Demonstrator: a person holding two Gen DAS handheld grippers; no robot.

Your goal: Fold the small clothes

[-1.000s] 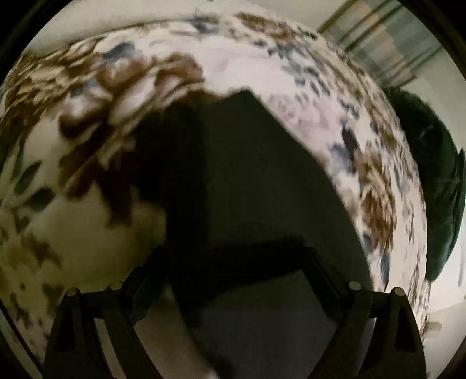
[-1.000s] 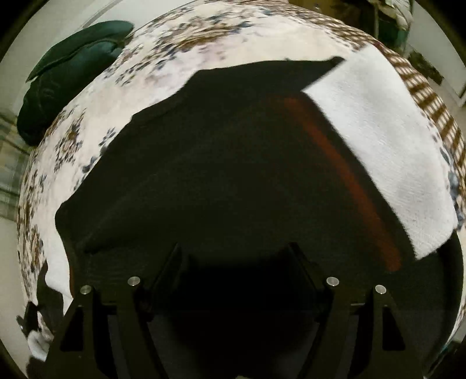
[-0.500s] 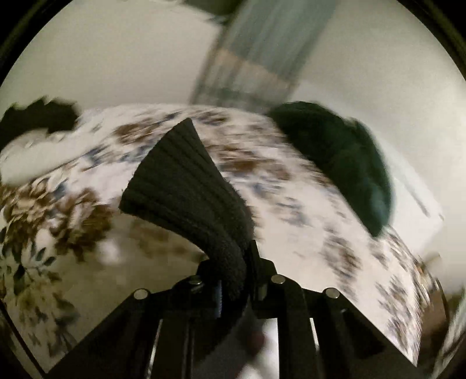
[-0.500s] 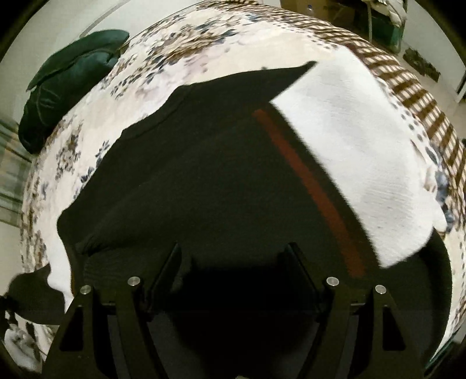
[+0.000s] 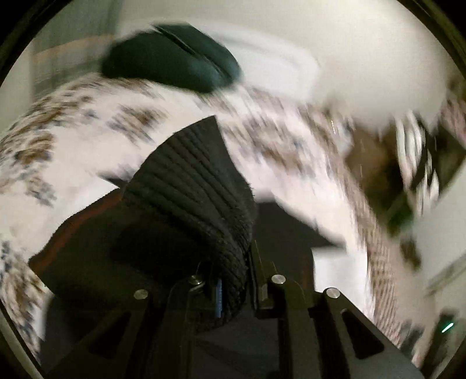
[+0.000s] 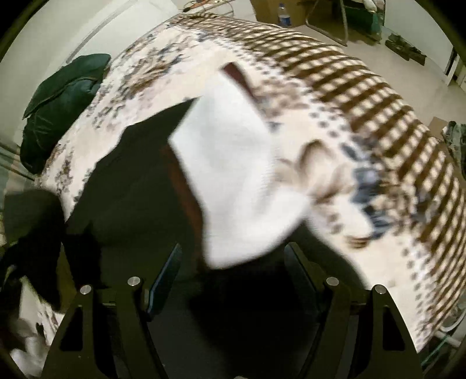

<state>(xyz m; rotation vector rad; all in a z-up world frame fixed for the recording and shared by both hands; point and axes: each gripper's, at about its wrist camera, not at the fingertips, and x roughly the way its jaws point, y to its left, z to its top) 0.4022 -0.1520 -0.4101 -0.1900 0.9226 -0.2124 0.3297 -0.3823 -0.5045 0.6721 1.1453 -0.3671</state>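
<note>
A black knit garment with a red stripe and a white band lies on a floral bedspread. My left gripper is shut on the garment's ribbed black edge and holds it lifted above the rest of the cloth. My right gripper is open, jaws wide apart, low over the black part of the garment, next to the white band. Both views are blurred by motion.
A dark green pillow lies at the far end of the bed. The checked border of the bedspread runs along the right edge, with floor, a bottle and clutter beyond. Some dark cloth shows at left.
My left gripper closed on the ribbed black edge, lifted it, and swings it over the garment. The right gripper stays open and has shifted, so the white band is nearer centre.
</note>
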